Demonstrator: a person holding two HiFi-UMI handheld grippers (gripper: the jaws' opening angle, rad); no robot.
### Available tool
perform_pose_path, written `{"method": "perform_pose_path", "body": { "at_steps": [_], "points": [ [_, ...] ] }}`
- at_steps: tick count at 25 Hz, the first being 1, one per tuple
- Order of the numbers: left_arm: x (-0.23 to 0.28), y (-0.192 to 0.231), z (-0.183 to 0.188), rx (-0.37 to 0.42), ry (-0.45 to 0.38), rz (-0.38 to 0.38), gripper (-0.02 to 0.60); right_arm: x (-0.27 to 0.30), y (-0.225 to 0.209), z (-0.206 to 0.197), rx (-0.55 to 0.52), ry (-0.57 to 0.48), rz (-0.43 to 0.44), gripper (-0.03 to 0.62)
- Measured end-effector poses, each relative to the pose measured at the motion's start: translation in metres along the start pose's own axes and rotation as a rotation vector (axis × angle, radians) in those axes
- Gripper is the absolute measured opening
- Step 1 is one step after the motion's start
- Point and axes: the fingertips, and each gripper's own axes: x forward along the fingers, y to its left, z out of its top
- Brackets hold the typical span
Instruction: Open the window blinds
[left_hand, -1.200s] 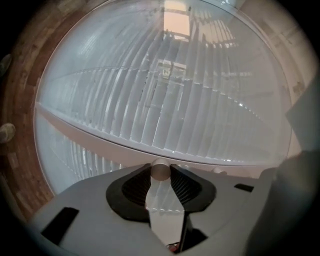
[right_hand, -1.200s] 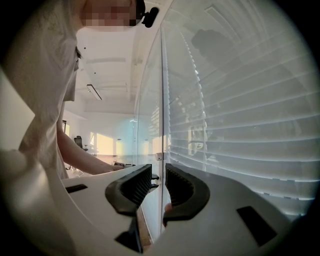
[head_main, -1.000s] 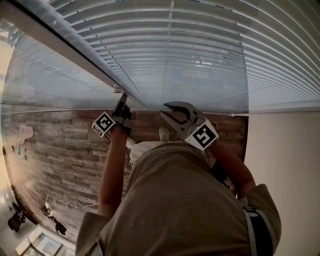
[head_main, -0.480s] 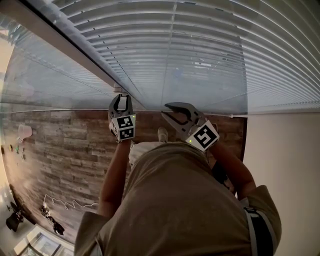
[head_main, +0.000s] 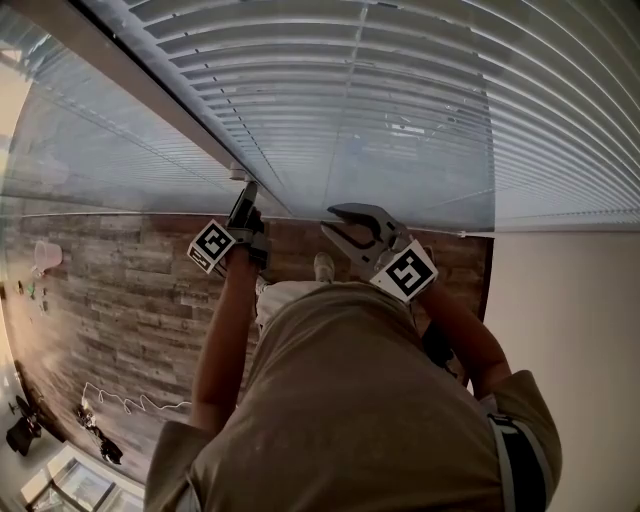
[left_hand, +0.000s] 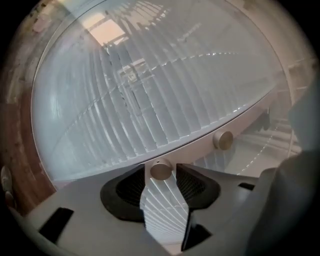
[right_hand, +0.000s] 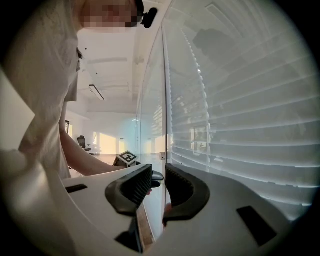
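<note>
the window blinds (head_main: 400, 100) fill the upper part of the head view, their pale slats lying close together behind a glass pane, with a white rail running along their edge. the person stands right up against them, both arms raised.

the left gripper (head_main: 246, 195) points at the rail. its fingers (left_hand: 197, 182) have just been opening and now stand released on either side of a small round knob (left_hand: 161, 170) on that rail; the knob sits between the tips with a thin gap on each side, so the pads are not pressing on it. a second knob (left_hand: 223, 140) of the same kind sits further along the rail, off to the right in the left gripper view.

the right gripper (right_hand: 159, 175) is held just beside the left one, close to the glass. its fingers (right_hand: 135, 187) are only narrowly apart and grasp nothing; the upright edge of the pane shows through the gap.

a wood-plank floor (head_main: 100, 300) lies below.
</note>
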Motion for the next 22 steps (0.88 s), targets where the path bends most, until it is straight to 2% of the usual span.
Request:
{"method": "perform_pose_path", "body": {
  "at_steps": [2, 5, 7, 12, 18, 22],
  "points": [
    [0.003, 0.004, -0.004, 0.013, 0.009, 0.000, 0.147, 0.001, 0.001, -0.004, -0.003, 0.000, 0.002, 0.087],
    [0.003, 0.006, -0.007, 0.080, 0.023, 0.011, 0.133, 0.000, 0.001, -0.007, -0.001, -0.007, -0.001, 0.087],
    [0.001, 0.006, -0.010, 0.196, 0.047, 0.050, 0.133, -0.003, 0.002, -0.009, 0.001, -0.008, -0.006, 0.087],
    [0.001, 0.011, -0.010, 0.560, 0.113, 0.187, 0.133, 0.000, 0.001, -0.011, -0.004, -0.008, -0.006, 0.087],
    [0.004, 0.003, -0.006, 0.819, 0.150, 0.267, 0.133, 0.005, -0.002, -0.001, 0.001, -0.005, -0.004, 0.087],
    [0.003, 0.005, -0.009, 0.962, 0.160, 0.321, 0.133, 0.003, 0.000, -0.007, 0.003, 0.001, -0.004, 0.087]
  ]
}}
